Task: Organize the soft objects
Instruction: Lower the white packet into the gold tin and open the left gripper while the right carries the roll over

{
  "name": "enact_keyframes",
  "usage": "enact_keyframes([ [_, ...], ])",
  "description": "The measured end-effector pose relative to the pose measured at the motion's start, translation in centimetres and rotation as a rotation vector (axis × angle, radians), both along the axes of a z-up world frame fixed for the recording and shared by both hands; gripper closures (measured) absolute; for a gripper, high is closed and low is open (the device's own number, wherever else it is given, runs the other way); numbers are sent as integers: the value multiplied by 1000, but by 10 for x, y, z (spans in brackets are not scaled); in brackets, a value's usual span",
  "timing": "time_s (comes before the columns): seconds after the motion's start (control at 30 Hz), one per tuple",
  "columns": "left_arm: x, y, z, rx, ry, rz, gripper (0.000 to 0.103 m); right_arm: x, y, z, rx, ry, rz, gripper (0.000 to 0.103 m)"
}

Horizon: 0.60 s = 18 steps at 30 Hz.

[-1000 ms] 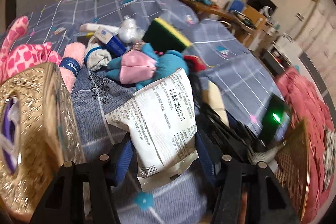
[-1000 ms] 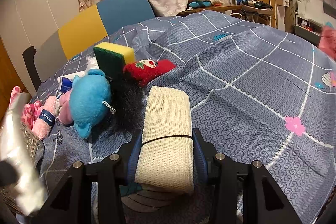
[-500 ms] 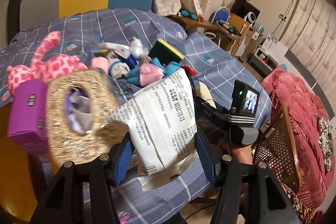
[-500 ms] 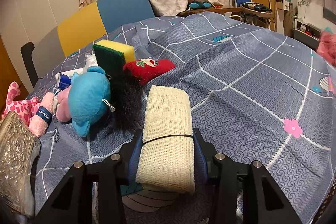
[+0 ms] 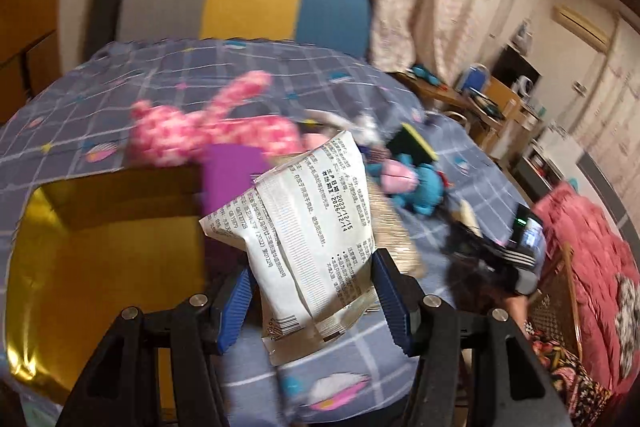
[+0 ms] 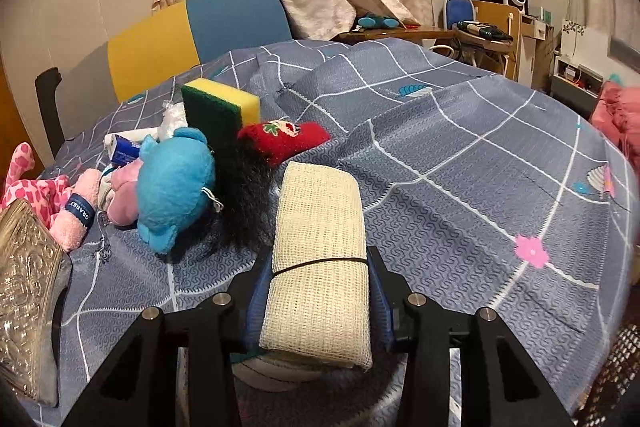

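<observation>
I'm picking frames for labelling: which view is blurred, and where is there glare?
Left wrist view: motion-smeared, pink toy and curtains soft; only the packet between the left gripper fingers stays readable; glare on the gold box. Right wrist view: sharp, evenly lit, fisheye-bent edges, cream roll crisp.

On the bed [image 6: 460, 163], the sponge [image 6: 218, 107] stands behind the plush toy [image 6: 176, 187]; the knitted roll [image 6: 320, 259] lies right of it.

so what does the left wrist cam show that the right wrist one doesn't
Only the left wrist view: the left gripper shut on a white printed packet, a purple box and a gold-lined box.
Only the right wrist view: the right gripper shut on a cream mesh roll, and a red knit item.
Both: blue plush, sponge, pink spotted plush.
</observation>
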<state>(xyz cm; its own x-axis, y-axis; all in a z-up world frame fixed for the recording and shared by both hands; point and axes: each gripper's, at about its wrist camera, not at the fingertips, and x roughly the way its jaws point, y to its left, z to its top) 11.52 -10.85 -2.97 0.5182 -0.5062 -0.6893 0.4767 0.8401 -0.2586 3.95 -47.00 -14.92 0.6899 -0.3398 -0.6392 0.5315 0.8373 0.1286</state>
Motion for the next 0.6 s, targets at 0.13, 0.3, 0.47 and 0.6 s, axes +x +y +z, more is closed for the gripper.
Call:
enact_keyframes([
  [0.13, 18, 45, -9, 6, 29, 87, 44, -8, 8, 11, -4, -6, 1, 58],
  [0.3, 49, 102, -28, 27, 97, 181, 44, -18, 30, 41, -15, -52, 33, 58],
  [0.47, 84, 153, -57, 105, 168, 260, 44, -30, 67, 81, -13, -139, 87, 58],
  [0.6, 119, 186, -87, 176, 266, 267, 44, -35, 107, 108, -17, -197, 164, 58],
])
